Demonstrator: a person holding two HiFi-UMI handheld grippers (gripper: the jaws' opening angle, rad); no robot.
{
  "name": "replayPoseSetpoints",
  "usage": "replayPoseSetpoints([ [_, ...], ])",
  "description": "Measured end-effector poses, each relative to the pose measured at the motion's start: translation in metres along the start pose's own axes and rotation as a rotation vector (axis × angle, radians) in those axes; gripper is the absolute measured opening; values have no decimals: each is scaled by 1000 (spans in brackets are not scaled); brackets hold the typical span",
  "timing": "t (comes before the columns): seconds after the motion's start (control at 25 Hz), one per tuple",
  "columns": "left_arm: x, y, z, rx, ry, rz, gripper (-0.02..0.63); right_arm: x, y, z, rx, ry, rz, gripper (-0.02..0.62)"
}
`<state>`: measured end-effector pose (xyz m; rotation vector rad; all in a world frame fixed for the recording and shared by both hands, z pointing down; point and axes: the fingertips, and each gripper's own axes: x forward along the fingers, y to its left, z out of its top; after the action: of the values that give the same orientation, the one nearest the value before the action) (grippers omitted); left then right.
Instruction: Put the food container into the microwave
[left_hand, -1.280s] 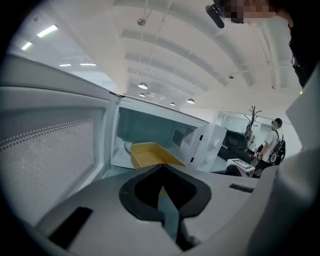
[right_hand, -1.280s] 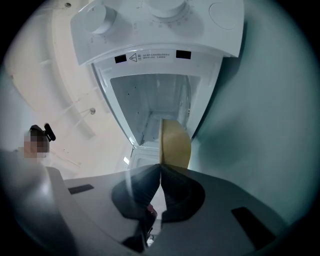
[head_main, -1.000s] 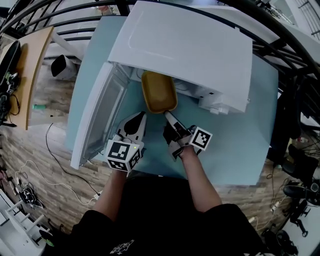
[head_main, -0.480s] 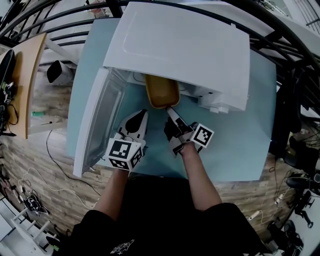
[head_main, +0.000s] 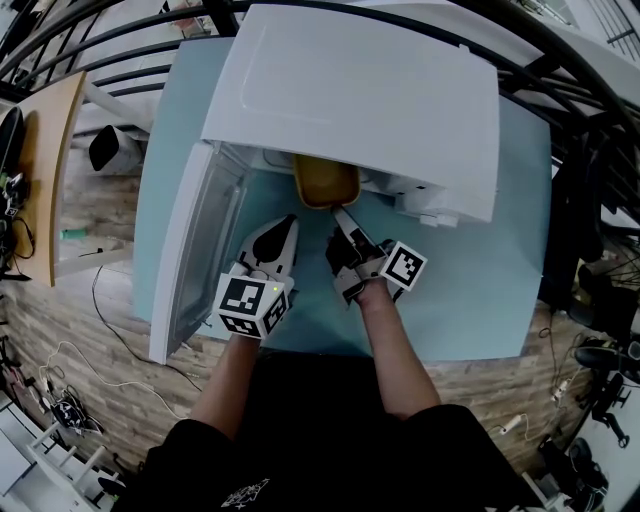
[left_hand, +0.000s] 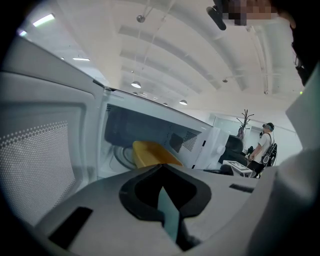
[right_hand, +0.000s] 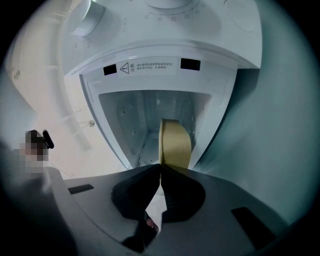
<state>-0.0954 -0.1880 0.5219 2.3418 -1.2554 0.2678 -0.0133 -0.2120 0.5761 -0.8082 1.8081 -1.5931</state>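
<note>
The food container (head_main: 325, 180) is part way into the microwave (head_main: 360, 100). Its far end lies under the roof of the cavity and its near end pokes out over the blue desk (head_main: 470, 290). The right gripper (head_main: 338, 212) has its jaws clenched on the container's near rim, a thin pinch at one edge only. The left gripper (head_main: 288, 224) hangs just left of it, jaws closed on nothing, near the door (head_main: 200, 250) that stands swung open to the left.

The main risk is probably the grip. With the whole container hanging from one rim, it could pivot in the jaws, dip at the far end and catch on the cavity floor. A push would then twist it loose.

The container also looks to sit toward the right side of the opening, so a slightly skewed push might scrape the right wall.

Letting go too soon would leave the near end over the sill, and the door could not close. A stray sweep of the left gripper could knock the door.
</note>
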Motion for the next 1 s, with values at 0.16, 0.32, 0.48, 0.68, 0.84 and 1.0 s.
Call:
replayPoseSetpoints([
  [0.16,4,2,1,-1,2,-6,8,4,-1,4,2,-15,0,14],
  [0.32,9,2,3,-1,3,-13,8,8,-2,8,10,-32,-4,14],
  [0.48,15,3,4,0,5,-20,8,12,-5,13,9,-45,-4,14],
  [0.68,21,5,6,0,8,-25,8,19,-7,20,16,-64,-5,14],
  [0.84,25,6,6,-2,12,-29,8,23,-9,27,21,-79,-7,14],
  [1.0,27,8,8,-2,14,-31,8,30,-8,33,24,-95,-6,14],
])
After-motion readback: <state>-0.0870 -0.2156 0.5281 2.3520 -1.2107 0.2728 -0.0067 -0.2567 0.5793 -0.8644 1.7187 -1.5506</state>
